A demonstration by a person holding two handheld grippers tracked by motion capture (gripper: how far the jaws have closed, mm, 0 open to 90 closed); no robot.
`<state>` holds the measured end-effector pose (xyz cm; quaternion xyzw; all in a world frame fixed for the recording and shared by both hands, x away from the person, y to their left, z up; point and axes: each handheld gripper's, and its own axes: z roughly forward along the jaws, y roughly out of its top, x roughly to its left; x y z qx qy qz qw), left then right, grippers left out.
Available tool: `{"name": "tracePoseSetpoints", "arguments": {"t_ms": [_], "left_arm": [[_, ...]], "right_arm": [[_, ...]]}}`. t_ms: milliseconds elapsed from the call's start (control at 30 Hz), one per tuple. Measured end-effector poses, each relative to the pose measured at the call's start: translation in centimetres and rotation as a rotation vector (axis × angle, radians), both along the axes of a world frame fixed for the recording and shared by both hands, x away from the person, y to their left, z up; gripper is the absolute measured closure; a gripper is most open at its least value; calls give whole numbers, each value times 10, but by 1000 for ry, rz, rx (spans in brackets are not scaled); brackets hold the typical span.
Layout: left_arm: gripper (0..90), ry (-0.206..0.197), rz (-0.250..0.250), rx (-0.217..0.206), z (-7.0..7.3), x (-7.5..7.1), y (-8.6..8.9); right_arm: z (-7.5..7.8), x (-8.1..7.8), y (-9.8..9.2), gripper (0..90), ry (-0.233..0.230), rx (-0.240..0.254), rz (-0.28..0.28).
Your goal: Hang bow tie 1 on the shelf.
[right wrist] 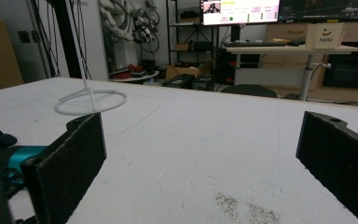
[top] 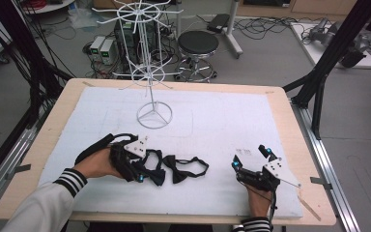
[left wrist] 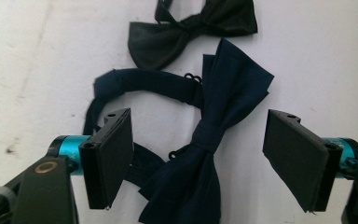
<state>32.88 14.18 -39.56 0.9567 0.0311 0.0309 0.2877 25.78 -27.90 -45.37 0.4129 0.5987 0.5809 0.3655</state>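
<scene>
A navy bow tie [left wrist: 228, 88] lies flat on the white mat [left wrist: 307, 60], its strap looping to the left. My left gripper [left wrist: 203, 161] points down over it with the jaws on either side of the tie's knot, apart from the cloth. A black bow tie [left wrist: 191, 30] lies just beyond. From above, the left gripper [top: 145, 170] covers part of the navy tie [top: 155, 175], and the black tie [top: 178, 170] lies to its right. My right gripper [top: 251, 157] rests low on the mat at the right, open with nothing between its pads [right wrist: 74, 158].
A white wire display stand [top: 149, 72] rises from a ring base [top: 154, 116] at the mat's far middle; the ring [right wrist: 91, 100] shows ahead of the right gripper. The wooden table edge [top: 290, 125] frames the mat. A stool [top: 198, 46] and cables sit on the floor behind.
</scene>
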Motion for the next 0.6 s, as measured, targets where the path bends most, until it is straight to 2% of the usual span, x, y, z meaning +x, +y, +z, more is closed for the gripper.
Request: {"name": "tracePoseSetpoints", "arguments": {"t_ms": [100,200,600], "left_arm": [[258,17,-12,40,-4,1,-3],[273,13,-25,62,-8,0,-8],[379,17,-29,107,-14,3,-13]], "right_arm": [[0,0,0,7,-3,-5,1],[0,0,0,6,0,0,0],[0,0,0,6,-3,-3,2]]}}
